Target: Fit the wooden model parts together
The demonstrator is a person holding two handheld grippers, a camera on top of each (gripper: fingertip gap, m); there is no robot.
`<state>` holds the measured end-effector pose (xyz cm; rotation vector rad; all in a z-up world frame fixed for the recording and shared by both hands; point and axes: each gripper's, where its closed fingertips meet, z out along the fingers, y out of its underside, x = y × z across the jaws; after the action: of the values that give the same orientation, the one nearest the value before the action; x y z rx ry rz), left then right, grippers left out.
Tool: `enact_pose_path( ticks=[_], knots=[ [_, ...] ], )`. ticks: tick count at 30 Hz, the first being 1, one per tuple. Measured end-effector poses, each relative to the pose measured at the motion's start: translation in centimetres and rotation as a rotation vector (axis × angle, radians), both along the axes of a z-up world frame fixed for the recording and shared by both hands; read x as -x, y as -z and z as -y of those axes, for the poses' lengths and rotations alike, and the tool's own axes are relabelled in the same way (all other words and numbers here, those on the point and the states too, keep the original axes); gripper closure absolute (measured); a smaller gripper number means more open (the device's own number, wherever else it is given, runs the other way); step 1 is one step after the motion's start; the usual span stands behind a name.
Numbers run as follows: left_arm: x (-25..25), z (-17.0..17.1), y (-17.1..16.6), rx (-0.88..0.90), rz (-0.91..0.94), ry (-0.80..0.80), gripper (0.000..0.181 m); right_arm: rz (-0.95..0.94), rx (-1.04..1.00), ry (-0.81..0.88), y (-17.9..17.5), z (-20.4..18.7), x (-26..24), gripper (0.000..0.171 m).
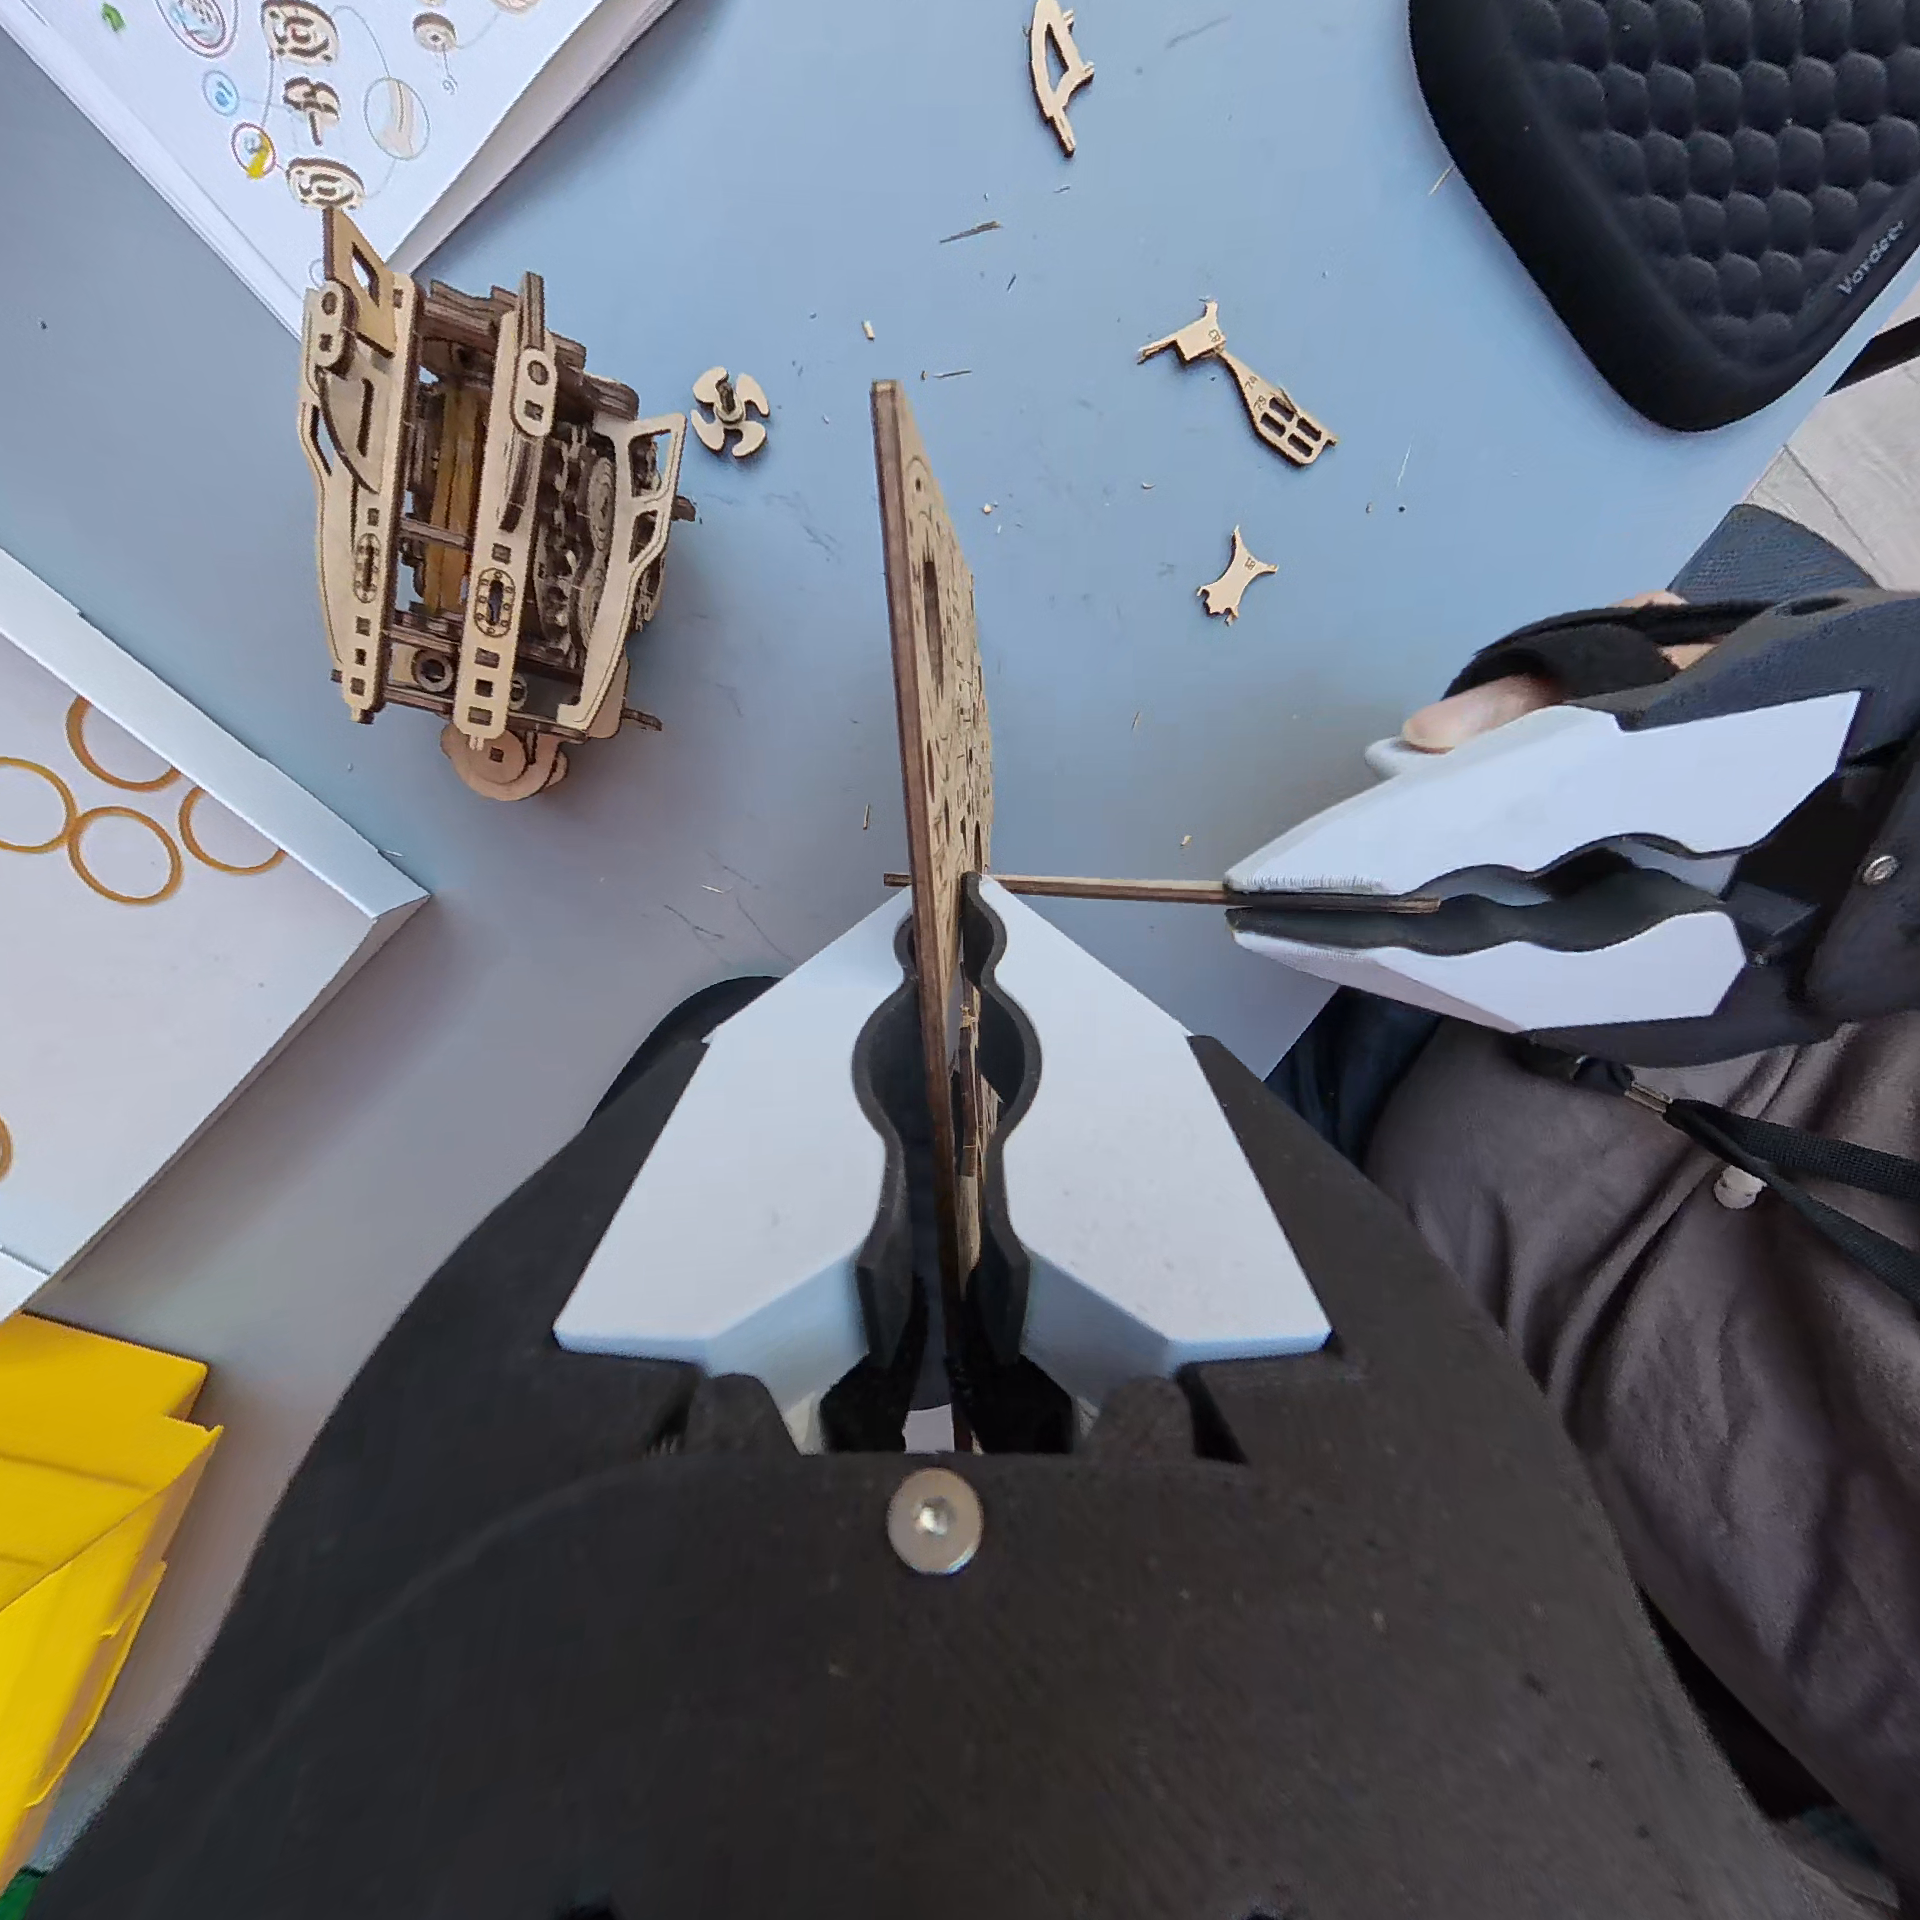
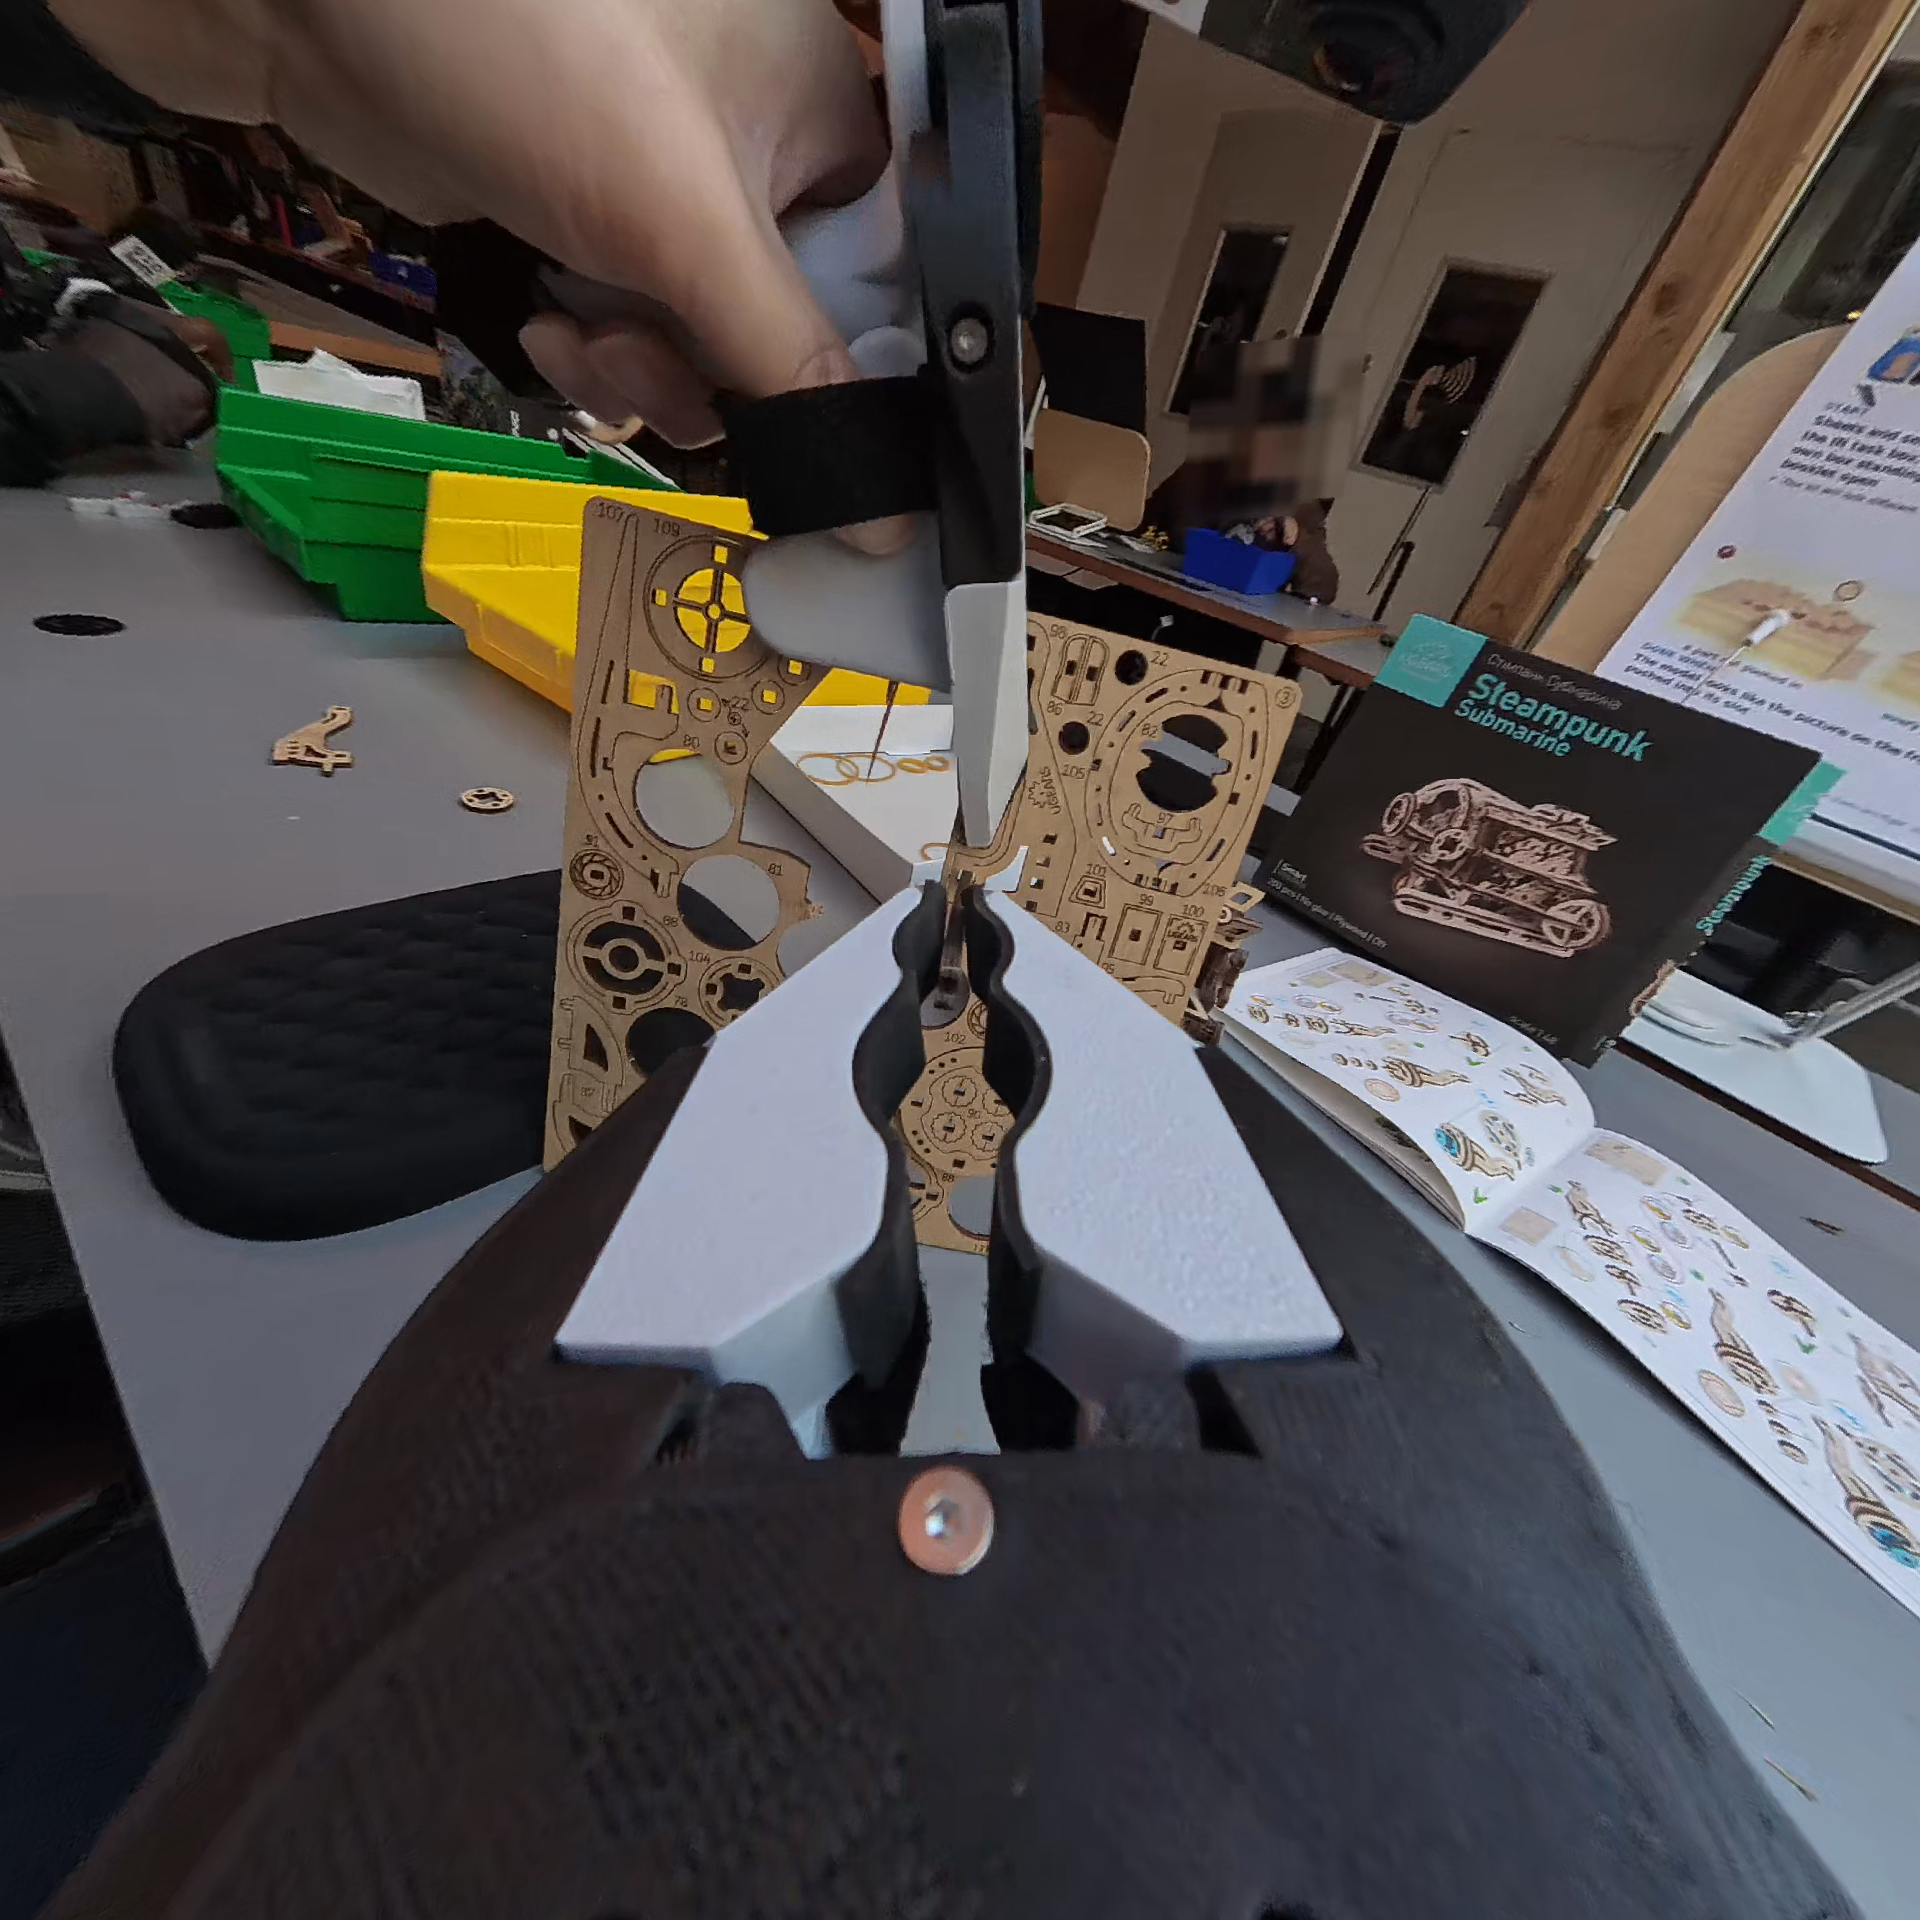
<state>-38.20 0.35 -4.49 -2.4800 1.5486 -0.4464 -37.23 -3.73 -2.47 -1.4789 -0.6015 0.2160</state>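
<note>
Left gripper (image 1: 940,904) clamps the wooden sheet (image 1: 932,665) upright, steadying it; right gripper (image 1: 1231,902), jaws closed on a thin strip (image 1: 1101,888), likely working it through the sheet.

black cushion (image 1: 1683,177), yellow bin (image 2: 499,582), green bins (image 2: 332,488).

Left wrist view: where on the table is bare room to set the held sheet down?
Bare grey table lies between the half-built model, the rubber-band card and the left gripper. Right of the wooden sheet it is crowded: loose parts, splinters, right gripper.
</note>
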Motion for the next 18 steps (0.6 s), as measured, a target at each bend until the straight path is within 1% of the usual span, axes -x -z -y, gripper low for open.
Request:
enact_pose_path(
  ticks=[4,7,9,11,14,18],
  knots=[
    [0.1,0.3,0.0,0.027,0.012,0.003,0.18,0.093,-0.07,0.063,-0.2,0.3,0.2,0.17],
    [0.1,0.3,0.0,0.019,0.011,0.023,0.18,0.141,-0.096,0.07,-0.1,0.3,0.4,0.169],
    [0.2,0.3,0.0,0.007,0.007,0.028,0.179,0.099,-0.074,0.038,-0.1,0.1,0.1,0.169],
    [0.3,0.2,0.0,0.009,0.011,0.03,0.179,0.002,-0.013,-0.025,0.0,0.0,-0.2,0.169],
    [0.4,0.2,0.0,-0.012,0.003,0.036,0.18,-0.063,0.039,-0.089,0.3,-0.1,-0.5,0.17],
    [0.2,0.4,-0.1,-0.033,-0.014,0.043,0.18,-0.031,0.046,-0.063,0.3,0.2,-0.6,0.169]
  ],
)
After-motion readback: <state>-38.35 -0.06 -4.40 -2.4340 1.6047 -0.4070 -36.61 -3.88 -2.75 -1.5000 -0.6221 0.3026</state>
